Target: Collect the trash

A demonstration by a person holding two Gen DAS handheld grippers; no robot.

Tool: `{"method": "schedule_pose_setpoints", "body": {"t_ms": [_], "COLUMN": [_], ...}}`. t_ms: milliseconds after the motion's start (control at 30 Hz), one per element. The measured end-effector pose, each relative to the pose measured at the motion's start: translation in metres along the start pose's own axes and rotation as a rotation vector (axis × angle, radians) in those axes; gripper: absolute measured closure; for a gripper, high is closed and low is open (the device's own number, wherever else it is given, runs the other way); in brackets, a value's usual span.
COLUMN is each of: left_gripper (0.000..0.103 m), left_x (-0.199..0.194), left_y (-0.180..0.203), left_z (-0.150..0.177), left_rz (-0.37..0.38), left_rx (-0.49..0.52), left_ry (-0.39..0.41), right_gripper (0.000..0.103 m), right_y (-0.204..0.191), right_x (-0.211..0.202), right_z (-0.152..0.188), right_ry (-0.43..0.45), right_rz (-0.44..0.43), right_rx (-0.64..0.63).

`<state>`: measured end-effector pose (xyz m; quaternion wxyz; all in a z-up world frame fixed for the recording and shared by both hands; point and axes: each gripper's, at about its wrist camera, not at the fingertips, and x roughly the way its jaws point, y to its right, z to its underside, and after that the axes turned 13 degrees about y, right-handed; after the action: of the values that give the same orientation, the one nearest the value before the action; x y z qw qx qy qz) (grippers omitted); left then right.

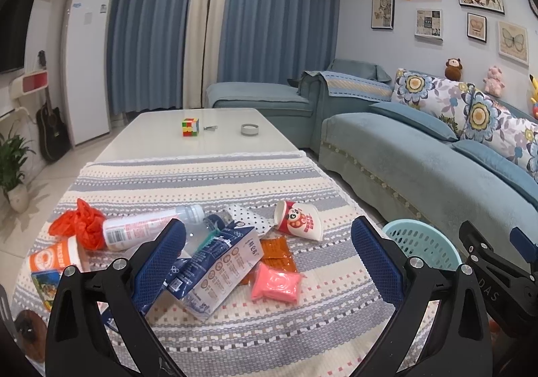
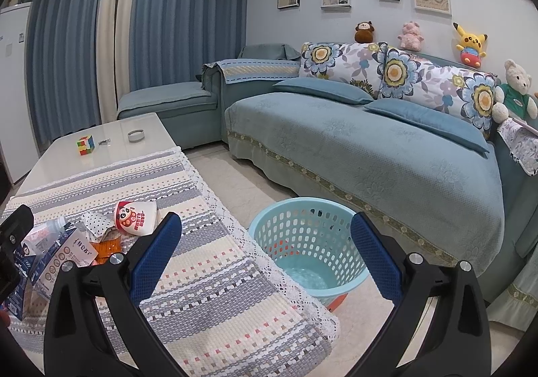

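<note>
The left gripper (image 1: 267, 252) hangs over the striped cloth (image 1: 201, 182) with its jaws spread wide and nothing between the pads, and the pile of trash sits right under it, from about 9 o'clock round to the centre of the left wrist view. That spread looks deliberate: the nearest piece is a bulky item, so a wide mouth is what a first grab would need.

The right gripper (image 2: 265, 252) is just as wide and just as empty, and it is aimed not at the table but at the pale blue basket (image 2: 304, 242) on the floor beside the table edge, between the table and the sofa (image 2: 370, 148). The basket stands upright and looks nearly empty (something orange shows through its holes, too unclear to name), so by my reading the collecting has barely begun.

The trash itself is a loose heap on the cloth. A blue and white milk carton (image 1: 215, 273) lies tipped on its side, closest to the left pads. At 3 o'clock of it is a pink packet (image 1: 275, 283), touching an orange sachet (image 1: 277, 254) just behind. At 12 o'clock a crushed paper cup (image 1: 299, 220) with a red cartoon lies on its side. Toward 10 o'clock a plastic bottle (image 1: 148, 229) lies flat beside a crumpled orange bag (image 1: 79, 222).

The puzzle cube (image 1: 190, 127) at the far end is well apart and probably not trash.
</note>
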<state>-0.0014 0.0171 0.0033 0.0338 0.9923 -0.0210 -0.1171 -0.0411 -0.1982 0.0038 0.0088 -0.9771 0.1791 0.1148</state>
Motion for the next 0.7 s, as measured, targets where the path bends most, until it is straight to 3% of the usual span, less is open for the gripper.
{"method": "schedule_pose_setpoints", "body": {"t_ms": [467, 633, 700], "left_gripper": [0.007, 0.008, 0.008], "left_x": [0.0, -0.005, -0.011], "left_y": [0.001, -0.007, -0.026], "left_z": [0.001, -0.004, -0.013], "left_rz": [0.0, 0.0, -0.006], "left_rx": [0.0, 0.0, -0.024], "left_ry": [0.001, -0.005, 0.008], "right_gripper": [0.008, 0.025, 0.026], "right_y": [0.0, -0.006, -0.014], "right_x": [0.0, 0.001, -0.003], "right_z": [0.0, 0.0, -0.006], "right_ry": [-0.001, -0.023, -0.007], "right_rz": [-0.003, -0.066, -0.111], "right_rx": [0.004, 0.024, 0.004]}}
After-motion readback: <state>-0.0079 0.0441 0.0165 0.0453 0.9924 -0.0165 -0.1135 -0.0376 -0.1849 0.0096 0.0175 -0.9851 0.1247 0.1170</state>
